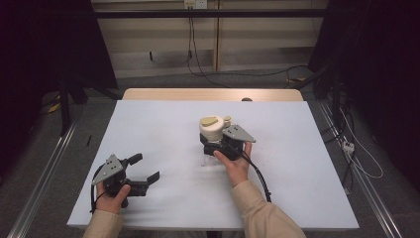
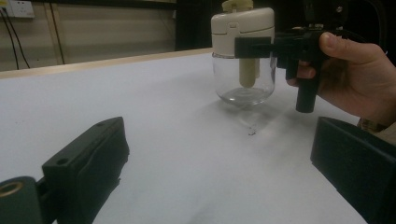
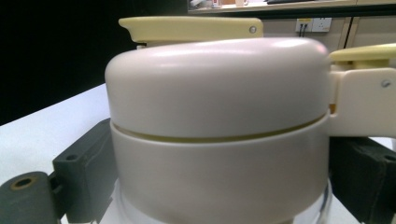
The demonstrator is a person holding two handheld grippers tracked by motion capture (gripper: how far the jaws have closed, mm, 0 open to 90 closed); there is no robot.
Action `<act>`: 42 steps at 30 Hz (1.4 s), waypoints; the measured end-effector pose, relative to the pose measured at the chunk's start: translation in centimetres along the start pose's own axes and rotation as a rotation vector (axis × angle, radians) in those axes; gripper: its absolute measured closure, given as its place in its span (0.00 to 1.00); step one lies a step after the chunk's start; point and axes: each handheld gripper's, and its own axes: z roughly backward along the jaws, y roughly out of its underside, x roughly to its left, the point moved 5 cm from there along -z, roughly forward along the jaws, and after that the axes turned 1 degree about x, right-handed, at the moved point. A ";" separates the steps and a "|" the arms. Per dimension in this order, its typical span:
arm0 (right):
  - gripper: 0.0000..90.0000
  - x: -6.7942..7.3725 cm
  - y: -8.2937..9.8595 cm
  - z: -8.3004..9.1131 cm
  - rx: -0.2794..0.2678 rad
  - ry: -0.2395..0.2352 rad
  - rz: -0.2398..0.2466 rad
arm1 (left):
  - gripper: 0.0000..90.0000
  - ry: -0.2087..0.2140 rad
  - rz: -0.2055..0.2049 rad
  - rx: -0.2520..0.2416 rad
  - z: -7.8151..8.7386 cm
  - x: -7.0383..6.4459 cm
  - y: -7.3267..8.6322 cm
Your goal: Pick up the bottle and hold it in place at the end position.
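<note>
A clear glass jar with a cream plastic cap and pale yellow flip lid [image 1: 214, 130] stands upright a little right of the middle of the white-covered desk [image 1: 163, 124]. The right gripper [image 1: 224, 144] comes at it from about 5 o'clock, its black jaws clamped on either side of the cream cap; in the right gripper view the cap [image 3: 219, 126] sits between the two jaws and touches both. In the left gripper view the glass bowl of the jar [image 2: 243, 79] looks empty of any filling: a cream tube hangs from the cap down into it, ending above the bottom. The yellow lid lies flat on top, closed.

The left gripper [image 1: 146, 168] rests near the desk's front edge at about 8 o'clock, well apart from the jar, its jaws spread wide with bare desk between them. They point toward 2 o'clock.
</note>
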 end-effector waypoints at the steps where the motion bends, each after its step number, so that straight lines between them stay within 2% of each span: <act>1: 0.08 0.0 0.0 -0.1 0.001 -0.004 0.002 | 0.04 0.000 0.000 0.000 0.0 0.0 0.0; 10: 0.08 0.3 -0.5 -0.7 0.004 -0.012 -0.001 | 0.04 -0.001 -0.003 0.001 0.1 0.0 0.0; 31: 0.08 -0.5 0.0 -1.9 0.007 0.013 -0.005 | 0.04 0.004 0.000 0.005 0.0 -0.1 0.1; 39: 0.08 -0.5 -0.5 -2.9 0.007 0.014 0.008 | 0.04 0.002 0.006 0.003 0.1 -0.1 0.1; 42: 0.08 -0.5 -0.4 -3.4 0.008 0.016 -0.002 | 0.04 0.003 0.007 0.000 0.1 -0.1 0.1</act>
